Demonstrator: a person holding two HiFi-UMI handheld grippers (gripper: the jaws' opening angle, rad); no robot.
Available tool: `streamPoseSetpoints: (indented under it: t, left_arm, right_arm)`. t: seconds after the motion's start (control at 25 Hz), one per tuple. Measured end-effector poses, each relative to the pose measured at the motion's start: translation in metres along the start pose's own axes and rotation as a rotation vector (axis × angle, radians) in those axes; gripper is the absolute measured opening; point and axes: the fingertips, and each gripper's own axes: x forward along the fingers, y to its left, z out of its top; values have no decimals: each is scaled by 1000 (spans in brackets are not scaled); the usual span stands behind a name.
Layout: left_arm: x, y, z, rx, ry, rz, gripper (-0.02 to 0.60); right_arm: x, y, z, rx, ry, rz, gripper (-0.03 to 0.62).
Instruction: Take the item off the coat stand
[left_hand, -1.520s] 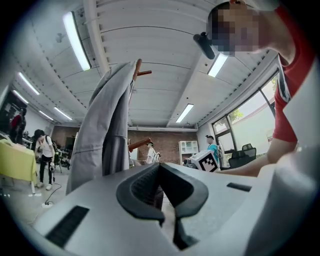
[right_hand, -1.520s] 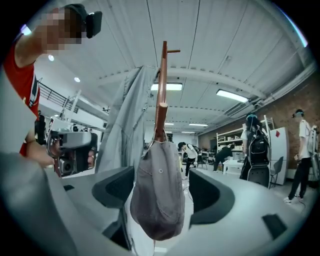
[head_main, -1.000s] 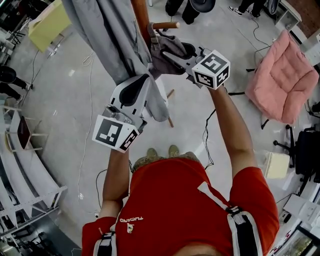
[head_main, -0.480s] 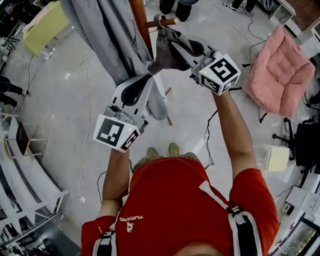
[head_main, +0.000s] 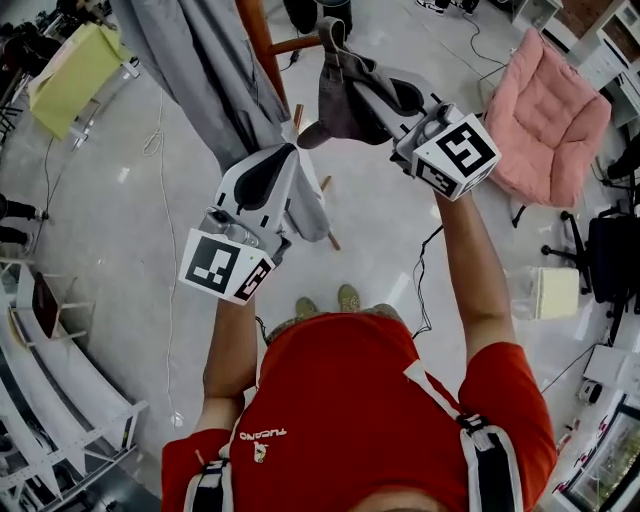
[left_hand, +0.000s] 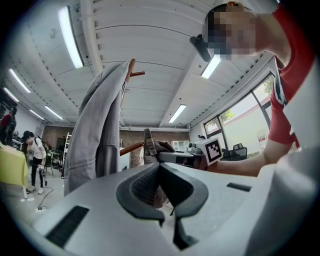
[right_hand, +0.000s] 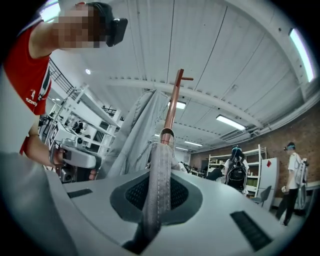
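Observation:
A dark grey bag (head_main: 345, 95) hangs by its webbing strap (right_hand: 159, 175) from a peg (head_main: 300, 43) of the brown coat stand (head_main: 255, 35). My right gripper (head_main: 362, 88) is shut on that strap. In the right gripper view the strap runs up from between the pads to the peg's end (right_hand: 167, 134). A long light grey coat (head_main: 200, 70) hangs on the same stand. My left gripper (head_main: 288, 152) is lower, beside the coat's hem, with its jaws shut and nothing between them (left_hand: 159, 165).
A pink cushion (head_main: 555, 110) lies on the floor at the right, and a yellow-green table (head_main: 70, 75) stands at the left. A black chair (head_main: 610, 265) and a cable (head_main: 425, 270) are at the right. People (right_hand: 235, 172) stand by shelves beyond.
The right gripper's jaws have closed on the bag's strap, and that gripper has shifted a little to the right. The left gripper has barely moved.

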Motion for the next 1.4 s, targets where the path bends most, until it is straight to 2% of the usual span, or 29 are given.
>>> streamPoseSetpoints:
  t: [0.28,0.68,1.04,1.4]
  left_arm:
    - [2,-3,12,-4,-32,-32,9]
    - [-10,-11,10,13,-33,-76,9]
    - [-16,-5,9,3,-32,-81,9]
    - [-17,-8,9,-3,-28,-85,9]
  right_arm:
    - [-32,27,18,15,0,-35,27]
    - [-60,75,10,68,7,-83,26]
    - [-66,83,-4,77,27,-114,26]
    - [-66,86,-2,86,21,-95,26]
